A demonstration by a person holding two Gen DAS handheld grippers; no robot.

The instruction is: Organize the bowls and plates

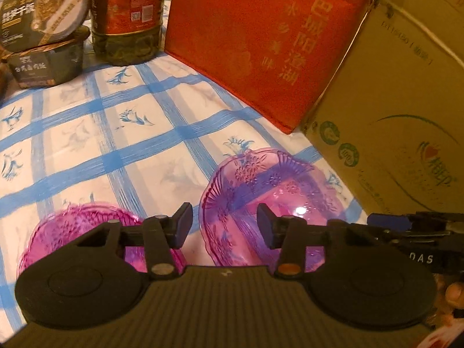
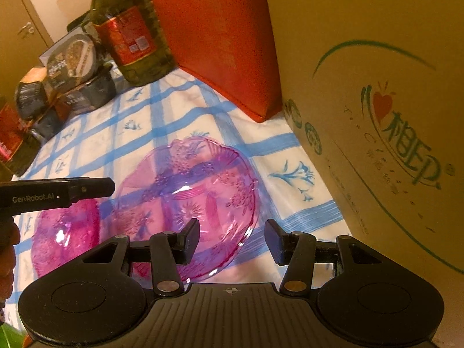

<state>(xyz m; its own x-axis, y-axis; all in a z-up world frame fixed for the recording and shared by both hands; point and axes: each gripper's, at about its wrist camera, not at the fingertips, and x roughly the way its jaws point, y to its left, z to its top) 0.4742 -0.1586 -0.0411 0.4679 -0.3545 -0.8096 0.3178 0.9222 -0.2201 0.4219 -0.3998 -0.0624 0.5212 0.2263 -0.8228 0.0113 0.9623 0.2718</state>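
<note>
Both the left gripper (image 1: 224, 224) and right gripper (image 2: 232, 239) (over pink bowls (image 2: 185, 191)) show jaws apart, holding nothing.

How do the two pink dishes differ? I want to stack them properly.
The right dish looks paler, with the blue checks showing clearly through it; the left dish is a deeper magenta. The right dish lies near the cardboard box; the left lies farther away. Both are translucent, patterned, and upright on the tablecloth.

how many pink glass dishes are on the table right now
2. One pink dish sits on the checked cloth near the cardboard box; the other pink dish lies beside it, farther from the box, partly hidden by the left gripper.
</note>
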